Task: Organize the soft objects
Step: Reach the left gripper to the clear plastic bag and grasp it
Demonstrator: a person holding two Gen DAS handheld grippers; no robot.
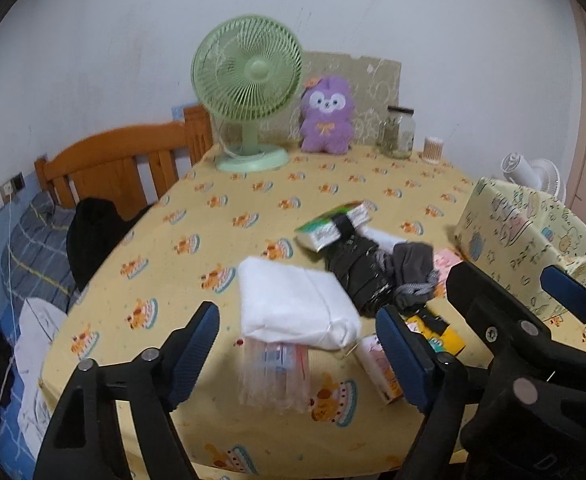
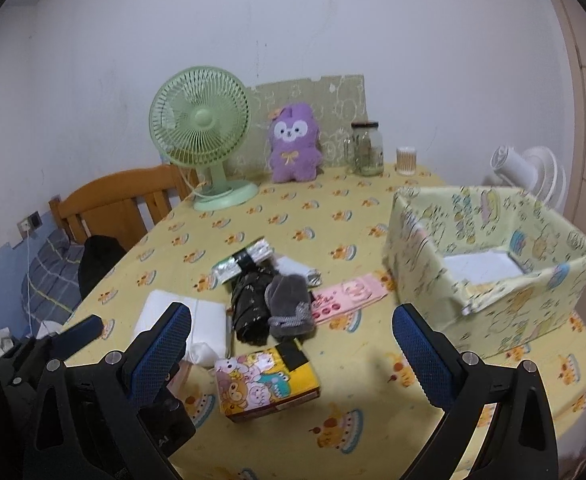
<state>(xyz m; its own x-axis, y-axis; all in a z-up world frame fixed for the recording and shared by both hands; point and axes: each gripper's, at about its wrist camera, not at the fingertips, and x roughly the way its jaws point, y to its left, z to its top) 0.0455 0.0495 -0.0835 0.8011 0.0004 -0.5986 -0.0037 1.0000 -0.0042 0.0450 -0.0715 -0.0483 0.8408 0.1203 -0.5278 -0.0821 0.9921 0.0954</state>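
Note:
A folded white cloth [image 1: 297, 304] lies on the yellow tablecloth [image 1: 197, 256], just ahead of my left gripper [image 1: 299, 348]. That gripper is open, its pads clear of the cloth. A clear plastic packet [image 1: 273, 376] lies under the cloth's near edge. Behind are a black bundle [image 2: 249, 304], a grey sock [image 2: 289, 308], a pink packet [image 2: 349, 296] and a tissue pack [image 2: 241, 264]. My right gripper [image 2: 293, 354] stands open above a cartoon-printed box [image 2: 269, 380], holding nothing. A purple plush [image 2: 293, 144] sits at the back. The fabric bin [image 2: 413, 248] stands on the right.
A green desk fan [image 2: 201, 132], a glass jar [image 2: 367, 148] and a cup of cotton swabs [image 2: 406, 160] line the far edge. A white fan [image 2: 533, 172] stands behind the bin. A wooden bed frame [image 1: 125, 160] with bedding lies left of the table.

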